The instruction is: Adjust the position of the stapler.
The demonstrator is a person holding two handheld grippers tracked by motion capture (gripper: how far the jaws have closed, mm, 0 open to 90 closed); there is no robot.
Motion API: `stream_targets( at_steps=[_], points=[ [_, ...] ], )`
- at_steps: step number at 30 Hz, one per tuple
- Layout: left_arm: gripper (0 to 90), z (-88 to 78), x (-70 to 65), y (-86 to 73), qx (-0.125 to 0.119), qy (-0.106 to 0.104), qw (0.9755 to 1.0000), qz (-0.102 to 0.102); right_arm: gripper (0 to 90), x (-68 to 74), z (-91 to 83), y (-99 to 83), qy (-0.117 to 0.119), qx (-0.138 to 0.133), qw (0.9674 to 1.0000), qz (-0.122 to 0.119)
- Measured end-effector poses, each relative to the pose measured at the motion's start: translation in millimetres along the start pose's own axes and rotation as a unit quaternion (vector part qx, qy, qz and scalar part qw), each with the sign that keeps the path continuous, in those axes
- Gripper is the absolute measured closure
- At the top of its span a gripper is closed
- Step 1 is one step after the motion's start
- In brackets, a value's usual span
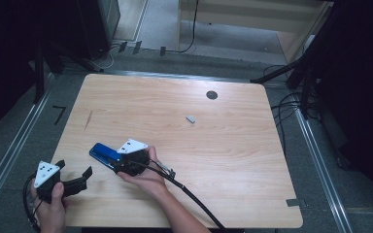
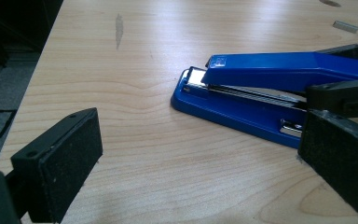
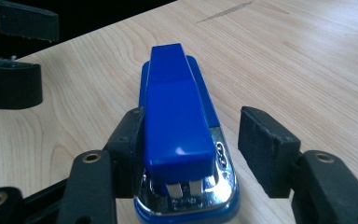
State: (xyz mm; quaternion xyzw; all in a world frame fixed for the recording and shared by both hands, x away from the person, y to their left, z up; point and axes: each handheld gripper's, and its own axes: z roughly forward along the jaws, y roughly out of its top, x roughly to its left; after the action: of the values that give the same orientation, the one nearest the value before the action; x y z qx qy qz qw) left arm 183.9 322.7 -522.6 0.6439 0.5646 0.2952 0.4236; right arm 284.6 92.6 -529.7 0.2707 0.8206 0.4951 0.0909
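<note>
A blue stapler (image 1: 104, 154) lies flat on the wooden table (image 1: 184, 145), near the front left. My right gripper (image 1: 126, 165) straddles its rear end. In the right gripper view the stapler (image 3: 177, 121) sits between the jaws; the left pad (image 3: 130, 149) rests against its side and the right pad (image 3: 265, 149) stands a gap away, so the gripper (image 3: 200, 144) is open. My left gripper (image 1: 75, 170) is open and holds nothing, low over the table's front left corner. In the left gripper view the stapler (image 2: 261, 88) lies just ahead and to the right of the gripper (image 2: 205, 158).
A small grey staple strip (image 1: 190, 119) lies near the table's middle, also seen as a strip (image 2: 345, 26) far off. A dark round hole (image 1: 211, 95) sits toward the back. Cables and dark stands crowd the floor to the right (image 1: 291, 102).
</note>
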Motion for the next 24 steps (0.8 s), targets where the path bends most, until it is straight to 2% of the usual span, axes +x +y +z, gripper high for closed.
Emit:
stream_targets(
  at_steps=[6, 11, 24],
  points=[
    [0.0, 0.2, -0.1, 0.1, 0.001, 0.0, 1.0, 0.001, 53.1, 2.3, 7.3, -0.3, 0.003, 0.003, 1.0, -0.007],
    [0.0, 0.4, -0.2, 0.1, 0.002, 0.0, 1.0, 0.003, 63.8, 4.2, 11.8, 2.0, 0.018, 0.011, 0.9998, -0.003],
    [0.0, 0.9, -0.5, 0.2, 0.004, 0.001, 1.0, 0.002, 65.6, 6.9, 15.3, 3.5, 0.008, 0.015, 0.9996, -0.02]
  ],
)
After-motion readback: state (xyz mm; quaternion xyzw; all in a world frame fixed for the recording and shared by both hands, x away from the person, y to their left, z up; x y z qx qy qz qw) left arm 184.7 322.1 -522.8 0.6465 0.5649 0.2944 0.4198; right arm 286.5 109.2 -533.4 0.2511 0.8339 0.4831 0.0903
